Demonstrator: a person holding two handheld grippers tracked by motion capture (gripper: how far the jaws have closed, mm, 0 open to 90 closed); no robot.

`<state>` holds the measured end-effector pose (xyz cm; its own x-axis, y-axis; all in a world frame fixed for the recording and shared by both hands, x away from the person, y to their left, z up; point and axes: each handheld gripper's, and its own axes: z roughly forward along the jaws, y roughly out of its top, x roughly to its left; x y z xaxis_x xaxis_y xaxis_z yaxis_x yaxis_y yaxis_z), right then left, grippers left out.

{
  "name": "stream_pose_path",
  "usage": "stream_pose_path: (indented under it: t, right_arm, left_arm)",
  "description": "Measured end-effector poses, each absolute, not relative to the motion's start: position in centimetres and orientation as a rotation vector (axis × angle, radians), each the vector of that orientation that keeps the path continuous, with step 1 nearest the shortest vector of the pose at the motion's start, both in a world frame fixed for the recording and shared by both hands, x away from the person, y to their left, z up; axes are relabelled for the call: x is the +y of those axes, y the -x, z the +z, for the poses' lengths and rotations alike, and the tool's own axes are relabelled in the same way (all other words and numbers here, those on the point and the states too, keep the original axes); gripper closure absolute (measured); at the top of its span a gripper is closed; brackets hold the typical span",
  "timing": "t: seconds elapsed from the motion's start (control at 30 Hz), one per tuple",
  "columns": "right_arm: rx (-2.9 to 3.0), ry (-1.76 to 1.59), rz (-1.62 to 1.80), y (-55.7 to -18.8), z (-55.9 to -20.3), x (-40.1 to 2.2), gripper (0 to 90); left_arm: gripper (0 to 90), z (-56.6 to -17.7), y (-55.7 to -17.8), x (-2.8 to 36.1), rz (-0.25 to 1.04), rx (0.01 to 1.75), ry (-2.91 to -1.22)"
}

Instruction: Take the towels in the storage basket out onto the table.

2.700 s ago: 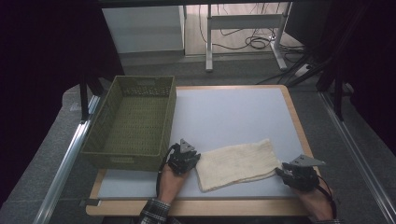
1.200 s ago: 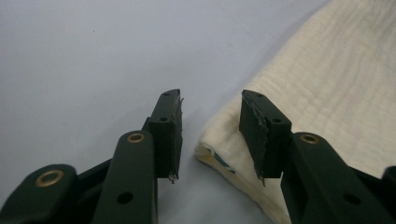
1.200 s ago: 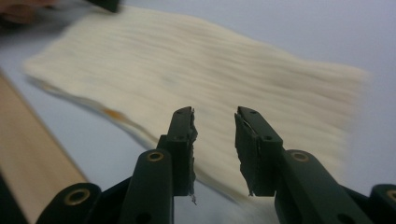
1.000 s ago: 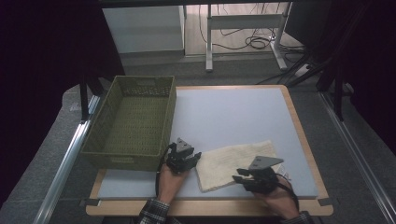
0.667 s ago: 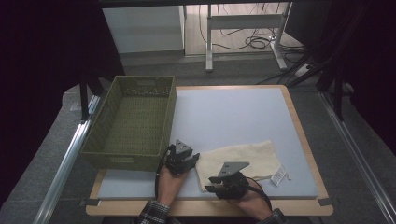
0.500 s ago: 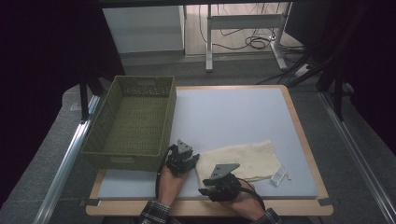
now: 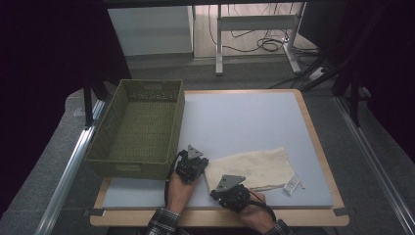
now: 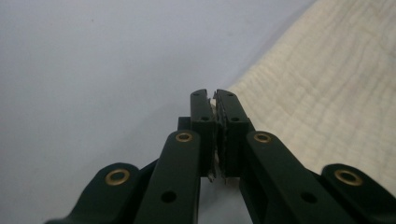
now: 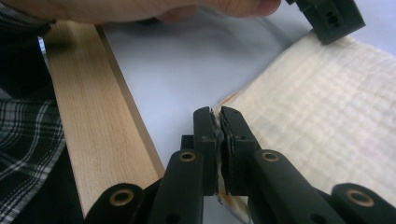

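Note:
A cream towel (image 7: 252, 167) lies folded flat near the table's front edge. My left gripper (image 7: 199, 165) is at the towel's left corner. In the left gripper view its jaws (image 8: 215, 108) have just been closing and are shut with a sliver of cloth edge pinched between them; the towel (image 8: 327, 88) spreads to the right. My right gripper (image 7: 218, 191) sits at the towel's near-left corner. Its jaws (image 9: 218, 125) have also just been closing and are shut on the cloth corner, with the towel (image 9: 327, 116) stretching away to the right.
A green woven basket (image 7: 139, 164) stands on the table's left side, close behind the left gripper. A small white tag (image 7: 292, 185) sticks out at the towel's right end. The wooden table edge (image 9: 93, 116) and a plaid sleeve (image 9: 23, 140) lie beside the right gripper.
My right gripper has travelled left along the towel's near edge, from the right end to the near-left corner. The left gripper has stayed at the left corner.

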<state>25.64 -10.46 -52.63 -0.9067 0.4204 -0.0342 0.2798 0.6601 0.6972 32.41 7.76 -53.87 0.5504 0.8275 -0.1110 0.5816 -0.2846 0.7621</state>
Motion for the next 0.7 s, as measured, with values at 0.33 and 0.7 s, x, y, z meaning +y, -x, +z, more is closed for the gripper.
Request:
stream_pose_path:
  t: [0.33,0.7]
  right_arm:
    - [2.609,-0.650,1.208,-26.3,-50.0,-13.1,86.0]
    - [2.511,-0.716,1.218,-26.6,-48.1,-16.8,85.9]
  left_arm:
    - [86.9,-51.3,-32.9,6.6,0.443,1.063,-1.961]
    - [86.8,-49.4,-34.2,3.5,0.452,0.959,-1.963]
